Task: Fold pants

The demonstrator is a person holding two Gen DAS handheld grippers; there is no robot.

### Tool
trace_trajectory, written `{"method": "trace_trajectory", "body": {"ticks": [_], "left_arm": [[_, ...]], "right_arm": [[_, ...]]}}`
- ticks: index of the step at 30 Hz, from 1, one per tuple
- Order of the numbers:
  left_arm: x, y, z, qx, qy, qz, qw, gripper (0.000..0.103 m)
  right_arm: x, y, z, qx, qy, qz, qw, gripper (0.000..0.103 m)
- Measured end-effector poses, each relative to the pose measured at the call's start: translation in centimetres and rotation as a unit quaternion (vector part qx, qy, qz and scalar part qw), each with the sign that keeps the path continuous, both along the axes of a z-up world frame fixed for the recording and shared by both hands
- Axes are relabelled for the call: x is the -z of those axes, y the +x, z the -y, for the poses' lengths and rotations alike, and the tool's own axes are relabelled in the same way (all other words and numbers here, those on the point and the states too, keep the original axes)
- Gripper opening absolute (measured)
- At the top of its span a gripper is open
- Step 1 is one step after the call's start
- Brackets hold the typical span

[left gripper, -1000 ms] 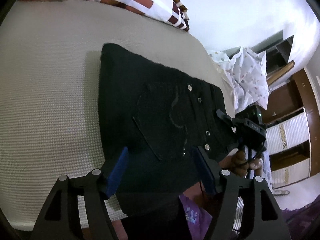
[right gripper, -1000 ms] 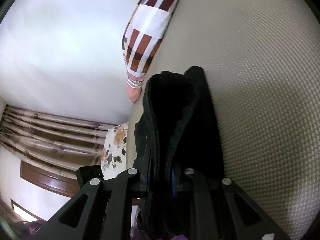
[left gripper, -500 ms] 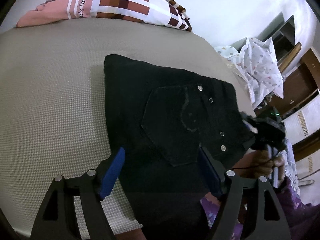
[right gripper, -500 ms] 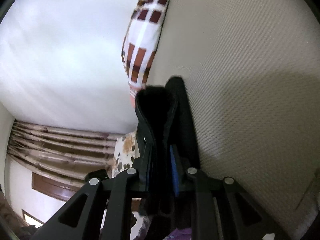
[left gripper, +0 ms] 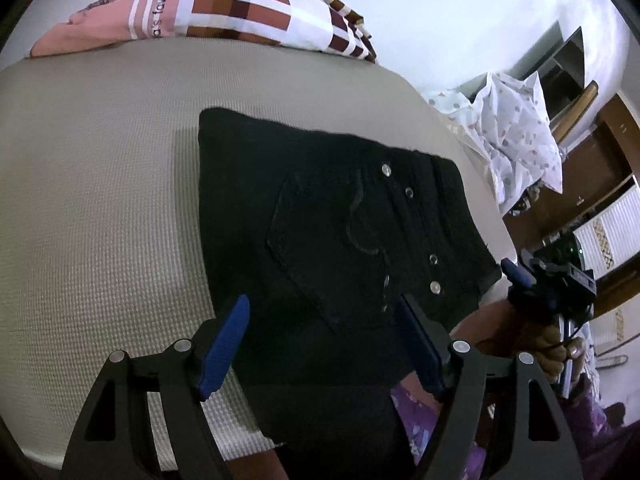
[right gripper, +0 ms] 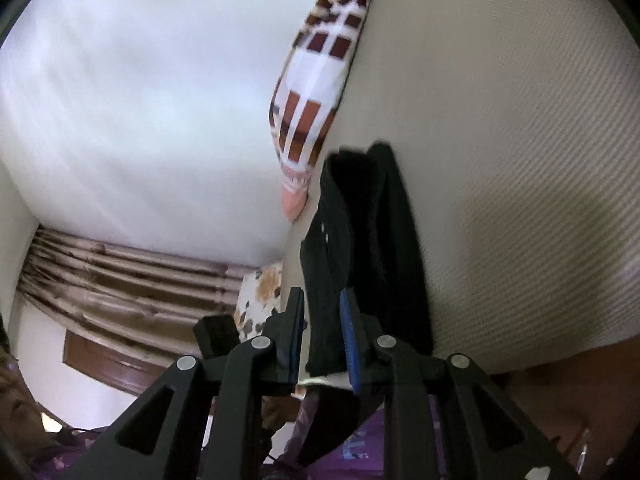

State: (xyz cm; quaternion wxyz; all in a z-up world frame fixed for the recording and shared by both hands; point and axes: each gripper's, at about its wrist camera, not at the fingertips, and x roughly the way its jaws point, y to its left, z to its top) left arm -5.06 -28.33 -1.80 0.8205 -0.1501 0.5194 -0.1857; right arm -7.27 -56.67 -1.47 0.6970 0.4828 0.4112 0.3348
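Left gripper (left gripper: 320, 300): your jaws stand wide apart, have just been opening, and grip nothing. They hover over the near end of the folded pants (left gripper: 340, 220). Dark cloth shows between the blue pads (left gripper: 224, 344), which do not press on it.

Pants: a black folded stack lies flat on the beige bed cover (left gripper: 100, 200), back pocket and rivets facing up. From the left wrist view the stack fills the centre. A striped pillow (left gripper: 240, 12) lies well apart at 12 o'clock.

Right gripper (left gripper: 516, 276): it sits at 4 o'clock of the stack, just beside the waistband corner, carried in your hand (left gripper: 548, 340). From its own camera, the right gripper (right gripper: 320, 294) has its jaws only narrowly parted. The layered edge of the pants (right gripper: 376, 240) runs up toward 12 o'clock between them. A sliver of light shows between cloth and the 9 o'clock pad. Contact at the other pad cannot be determined; the frame is motion-blurred.
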Motion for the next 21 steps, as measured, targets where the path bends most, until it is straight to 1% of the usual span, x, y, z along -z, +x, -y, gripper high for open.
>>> {"method": "trace_trajectory", "body": {"ticks": [3, 5, 6, 8, 9, 10, 11, 12, 14, 17, 18, 19, 21], "left_arm": [[0.0, -0.4, -0.3, -0.004, 0.005, 0.001, 1.0000, 0.075], [0.2, -0.5, -0.7, -0.011, -0.004, -0.005, 0.9999, 0.075], [0.3, -0.5, -1.0, -0.016, -0.010, -0.009, 0.9998, 0.075], [0.3, -0.5, -1.4, -0.023, -0.019, -0.013, 0.9995, 0.075], [0.3, -0.5, -1.5, -0.025, -0.020, -0.013, 0.9994, 0.075], [0.3, -0.5, -1.6, -0.027, -0.020, -0.012, 0.9993, 0.075], [0.4, -0.5, -1.7, -0.028, -0.022, -0.013, 0.9993, 0.075], [0.5, -0.6, -1.7, -0.028, -0.023, -0.015, 0.9992, 0.075], [0.7, -0.6, -1.7, -0.028, -0.026, -0.022, 0.9990, 0.075], [0.7, -0.7, -1.7, -0.025, -0.024, -0.024, 0.9991, 0.075], [0.6, -0.8, -1.7, -0.025, -0.023, -0.023, 0.9992, 0.075], [0.5, -0.8, -1.8, -0.025, -0.022, -0.020, 0.9993, 0.075], [0.4, -0.8, -1.9, -0.026, -0.023, -0.017, 0.9993, 0.075]], "right_arm": [[0.3, -0.1, -1.1, -0.011, 0.013, -0.002, 1.000, 0.020], [0.4, 0.0, -1.6, -0.017, 0.027, -0.007, 0.999, 0.020], [0.3, 0.1, -1.9, -0.020, 0.025, -0.007, 0.999, 0.020], [-0.2, -0.1, -2.1, -0.026, 0.037, 0.000, 0.999, 0.020], [-0.3, -0.1, -2.2, -0.029, 0.035, 0.000, 0.999, 0.023], [-0.4, 0.0, -2.3, -0.031, 0.022, -0.002, 0.999, 0.030], [-0.5, 0.0, -2.5, -0.031, 0.001, -0.004, 1.000, 0.032], [-0.3, 0.0, -2.5, -0.028, -0.008, -0.008, 1.000, 0.032], [0.1, 0.1, -2.5, -0.023, 0.000, -0.018, 1.000, 0.033], [0.1, 0.1, -2.5, -0.018, 0.000, -0.025, 1.000, 0.038], [-0.1, 0.0, -2.2, -0.014, 0.006, -0.024, 1.000, 0.042], [-0.5, -0.1, -1.7, -0.005, 0.008, -0.020, 1.000, 0.049], [-0.8, -0.5, -0.5, 0.010, 0.013, -0.019, 1.000, 0.058]]}}
